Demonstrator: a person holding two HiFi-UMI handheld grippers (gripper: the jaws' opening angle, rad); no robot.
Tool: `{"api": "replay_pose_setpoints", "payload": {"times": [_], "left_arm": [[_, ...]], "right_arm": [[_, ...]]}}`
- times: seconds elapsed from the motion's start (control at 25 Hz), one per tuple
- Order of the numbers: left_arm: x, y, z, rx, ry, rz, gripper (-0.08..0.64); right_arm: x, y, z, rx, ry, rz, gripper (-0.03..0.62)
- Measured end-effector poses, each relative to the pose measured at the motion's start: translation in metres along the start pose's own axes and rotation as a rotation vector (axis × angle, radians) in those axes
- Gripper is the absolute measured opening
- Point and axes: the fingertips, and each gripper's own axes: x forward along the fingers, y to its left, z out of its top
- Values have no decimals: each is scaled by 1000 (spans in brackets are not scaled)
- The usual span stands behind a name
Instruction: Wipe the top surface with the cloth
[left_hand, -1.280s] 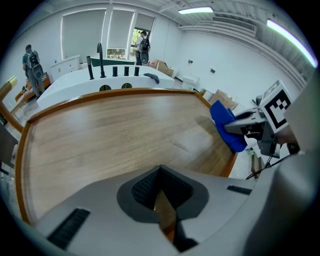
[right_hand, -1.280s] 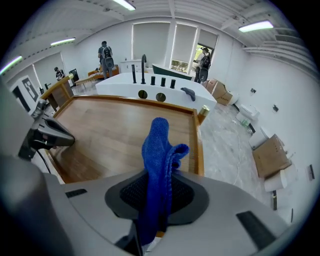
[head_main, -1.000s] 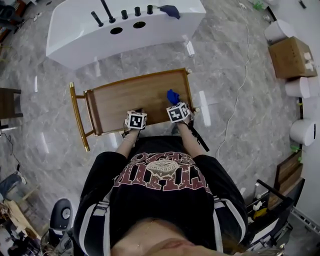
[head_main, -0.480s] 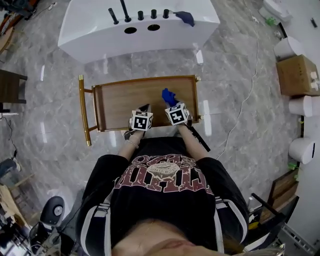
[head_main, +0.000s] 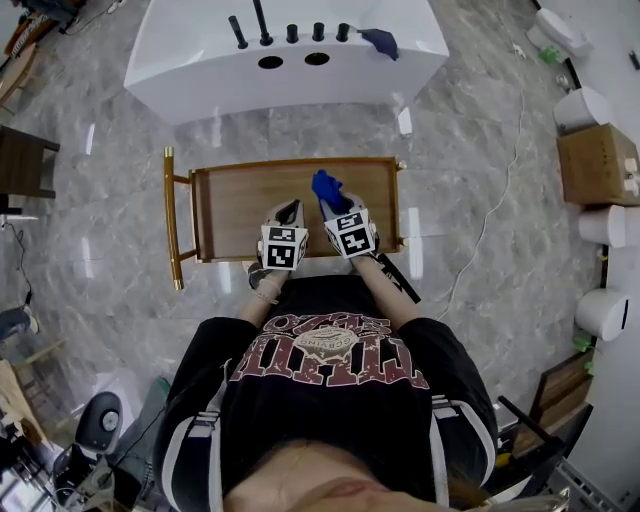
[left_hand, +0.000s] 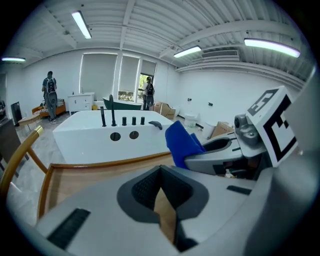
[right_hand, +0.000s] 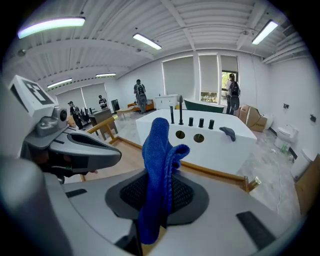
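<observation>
The wooden top of a gold-framed cart stands right in front of me. My right gripper is shut on a blue cloth, which sticks up from its jaws over the top's right half. In the right gripper view the blue cloth stands upright between the dark pads, above the wooden top. My left gripper hovers just left of it over the top's near edge. Its jaws meet at the tip with nothing between them. The left gripper view shows the cloth and the right gripper close on its right.
A white bathtub with black taps and a dark cloth on its rim stands beyond the cart. The cart's gold handle is at its left end. A cable, a cardboard box and white drums lie to the right.
Both grippers have moved forward over the wooden top. The right gripper has carried the cloth leftward, toward the middle of the top.
</observation>
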Motion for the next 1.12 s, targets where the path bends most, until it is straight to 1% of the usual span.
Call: {"api": "replay_pose_setpoints", "payload": {"times": [0.36,0.56,0.8,1.0,1.12], "left_arm": [[-37,-7,61,0,-163,-7,49],[-56,-18,93,73,-236,-2,48],[-79,-27,127,112,-337,3,48],[-101,-35,160,198,-404,31,49],[-115,-38,179,203,-463,30,49]], "right_arm": [[-32,2,57,-26,-147,-31,89],[-58,6,89,-27,-240,-40,89],[-86,13,124,-33,-342,-37,89],[-112,22,156,-47,-429,-20,89],[-126,27,173,-77,-478,-21,89]]}}
